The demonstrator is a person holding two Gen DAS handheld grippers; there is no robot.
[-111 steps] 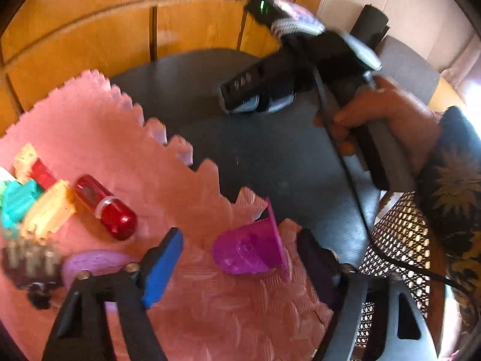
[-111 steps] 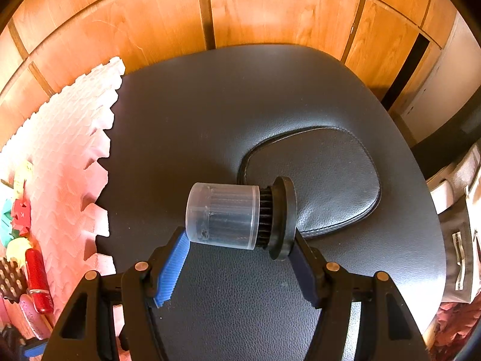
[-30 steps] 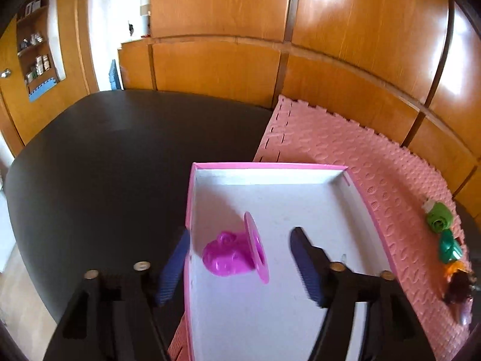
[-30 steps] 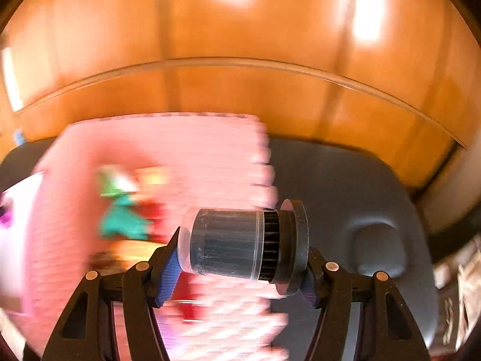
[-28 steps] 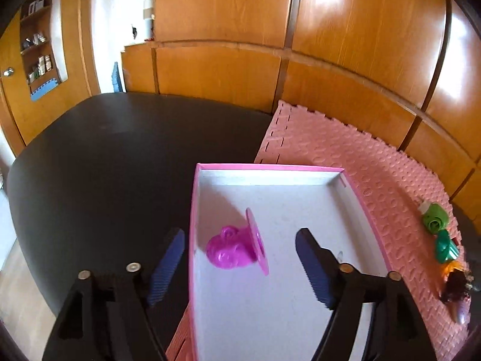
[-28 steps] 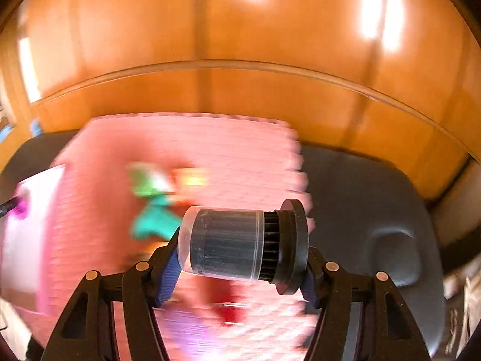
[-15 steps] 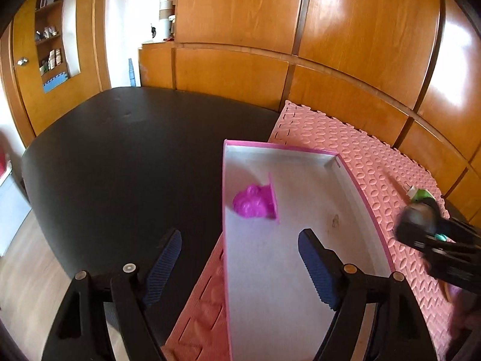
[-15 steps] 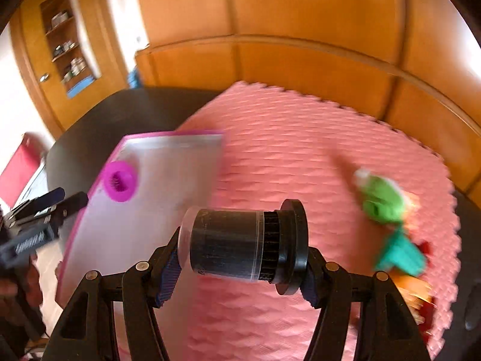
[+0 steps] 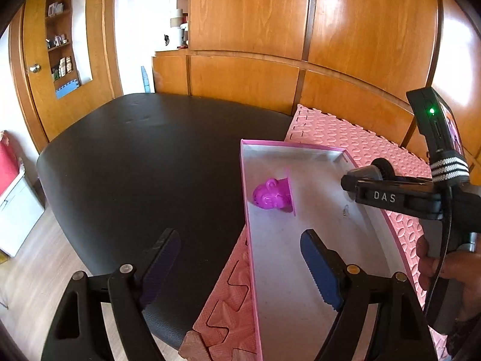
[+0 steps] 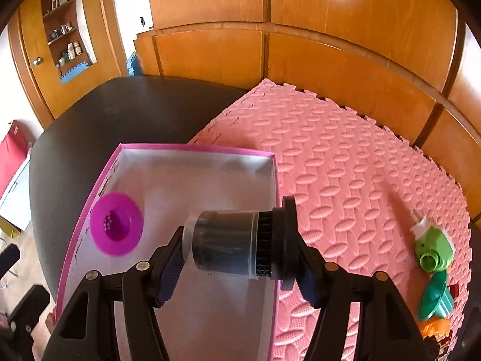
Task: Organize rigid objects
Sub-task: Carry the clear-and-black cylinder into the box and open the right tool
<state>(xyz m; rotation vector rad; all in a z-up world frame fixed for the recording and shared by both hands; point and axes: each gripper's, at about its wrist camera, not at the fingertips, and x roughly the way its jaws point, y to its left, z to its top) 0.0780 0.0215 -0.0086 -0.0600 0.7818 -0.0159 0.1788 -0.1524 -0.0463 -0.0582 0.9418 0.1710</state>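
A pink-edged white box [image 9: 303, 150] [image 10: 195, 150] lies on the pink foam mat [image 10: 345, 156]. A magenta strainer-like cup [image 9: 272, 194] [image 10: 116, 227] lies on its side inside the box near the left wall. My right gripper [image 10: 237, 248] is shut on a black cylindrical filter with a clear cap [image 10: 231, 245], held over the box's right side; it also shows in the left wrist view [image 9: 365, 174]. My left gripper [image 9: 240, 264] is open and empty, above the box's near left edge.
The mat lies on a black table [image 9: 144, 162] against a wooden wall. Green toys [image 10: 433, 248] and other small objects [image 10: 436, 300] lie on the mat's right side. A floor drop is at the left.
My left gripper let go of the magenta cup in the box and pulled back. My right gripper carried the filter from the black table across the mat to over the box.
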